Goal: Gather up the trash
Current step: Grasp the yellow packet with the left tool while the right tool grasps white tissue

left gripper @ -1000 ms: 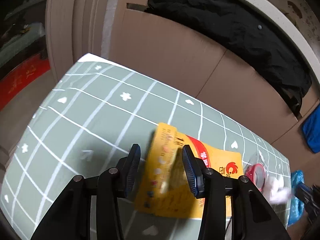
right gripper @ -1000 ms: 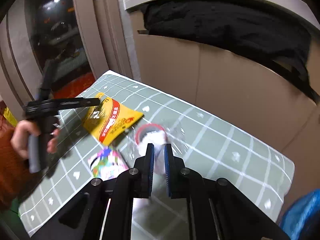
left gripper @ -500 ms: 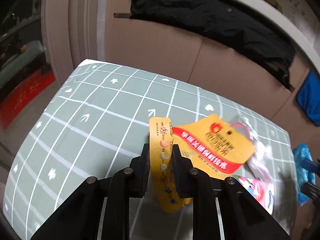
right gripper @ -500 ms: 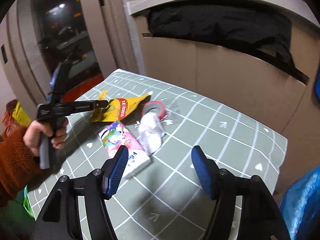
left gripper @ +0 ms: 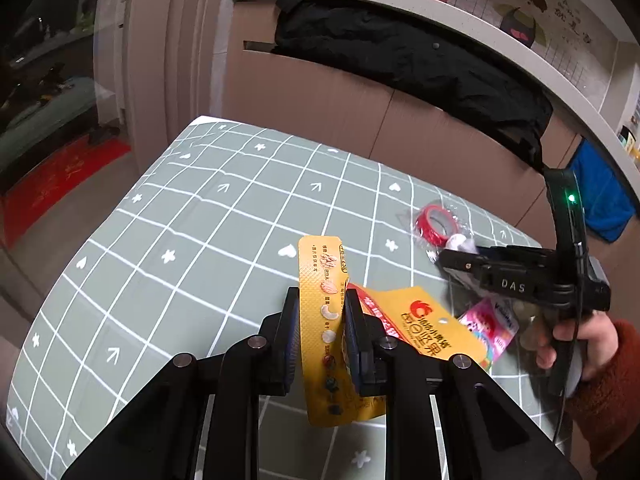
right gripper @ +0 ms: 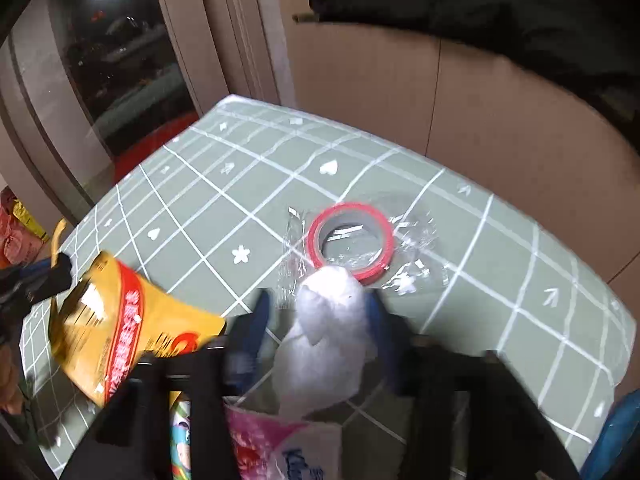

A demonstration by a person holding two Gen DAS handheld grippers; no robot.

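Observation:
My left gripper point(left gripper: 322, 300) is shut on a yellow snack bag point(left gripper: 326, 332) and holds it up off the green grid tablecloth point(left gripper: 200, 220); the bag also shows in the right wrist view point(right gripper: 120, 332). My right gripper point(right gripper: 318, 308) is open around a crumpled white tissue point(right gripper: 328, 332), fingers on either side of it. A red tape roll in clear wrap point(right gripper: 352, 240) lies just beyond the tissue. A pink tissue pack point(right gripper: 276, 444) lies under the right gripper. The right gripper point(left gripper: 464, 256) is also in the left wrist view, beside the tape roll point(left gripper: 436, 224).
Cardboard panels point(left gripper: 320, 96) stand behind the table with a black coat point(left gripper: 400, 56) draped over them. A blue bag point(right gripper: 616, 440) sits off the table's right edge. A red mat point(left gripper: 56, 176) lies on the floor at left.
The left gripper closed on the yellow bag and lifted it. The right gripper opened wide, then moved down and forward around the white tissue.

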